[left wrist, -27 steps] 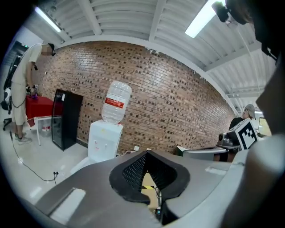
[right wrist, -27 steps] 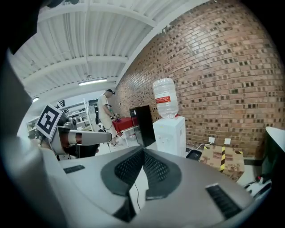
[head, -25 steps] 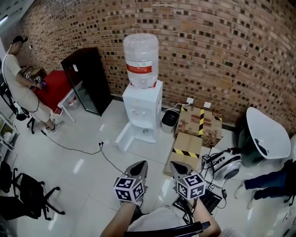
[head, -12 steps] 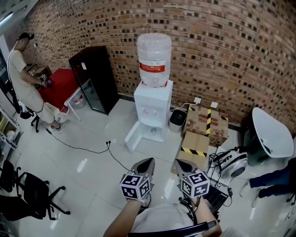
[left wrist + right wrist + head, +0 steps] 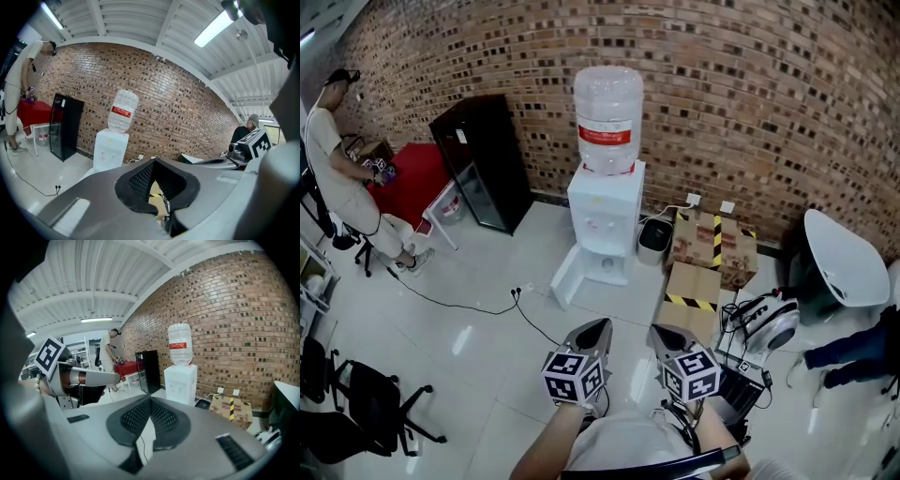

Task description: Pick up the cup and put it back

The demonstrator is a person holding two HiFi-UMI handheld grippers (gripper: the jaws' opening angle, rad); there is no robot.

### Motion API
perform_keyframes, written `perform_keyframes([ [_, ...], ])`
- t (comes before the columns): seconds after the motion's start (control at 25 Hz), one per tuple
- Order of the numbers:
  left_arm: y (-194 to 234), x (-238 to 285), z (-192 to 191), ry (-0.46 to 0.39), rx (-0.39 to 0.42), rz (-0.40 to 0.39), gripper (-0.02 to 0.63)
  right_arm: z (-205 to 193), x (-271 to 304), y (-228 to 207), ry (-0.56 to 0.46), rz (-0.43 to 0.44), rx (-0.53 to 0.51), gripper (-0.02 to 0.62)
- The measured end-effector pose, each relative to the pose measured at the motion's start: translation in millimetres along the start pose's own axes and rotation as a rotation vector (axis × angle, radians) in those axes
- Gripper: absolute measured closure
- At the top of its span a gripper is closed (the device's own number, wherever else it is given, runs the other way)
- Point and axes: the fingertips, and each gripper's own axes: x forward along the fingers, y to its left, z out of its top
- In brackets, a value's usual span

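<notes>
Both grippers side by side, low over floor (image 5: 487, 272); left gripper (image 5: 598, 324) jaws pressed together, nothing between; right gripper (image 5: 658, 330) jaws pressed together, nothing between. Dispenser (image 5: 605, 220) straight ahead of both, well apart, bottle (image 5: 607, 117) on top; black cabinet (image 5: 483, 159) ahead-left; boxes (image 5: 712, 246) ahead-right of right gripper; cannot make out cup in any view.

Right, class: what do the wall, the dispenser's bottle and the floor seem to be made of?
Wall: matt brick, with mortar lines between courses. Bottle: translucent ribbed plastic, probably. Floor: glossy pale tile, likely; it reflects light and shows joint lines.
</notes>
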Motion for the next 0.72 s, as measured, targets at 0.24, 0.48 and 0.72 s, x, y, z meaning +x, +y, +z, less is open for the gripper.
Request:
perform_keyframes([
  [0.24,-1,-3,-2,-0.006,-0.008,-0.007,0.603,-2,-2,4,0.009,0.005,0.006,0.584],
  [0.48,3,-4,-4,0.003,-0.022,0.024,0.602,2,-1,10,0.002,0.021,-0.004,0.584],
  [0.72,6,-6,-5,0.006,-0.031,0.034,0.601,3,2,15,0.002,0.035,-0.015,0.584],
])
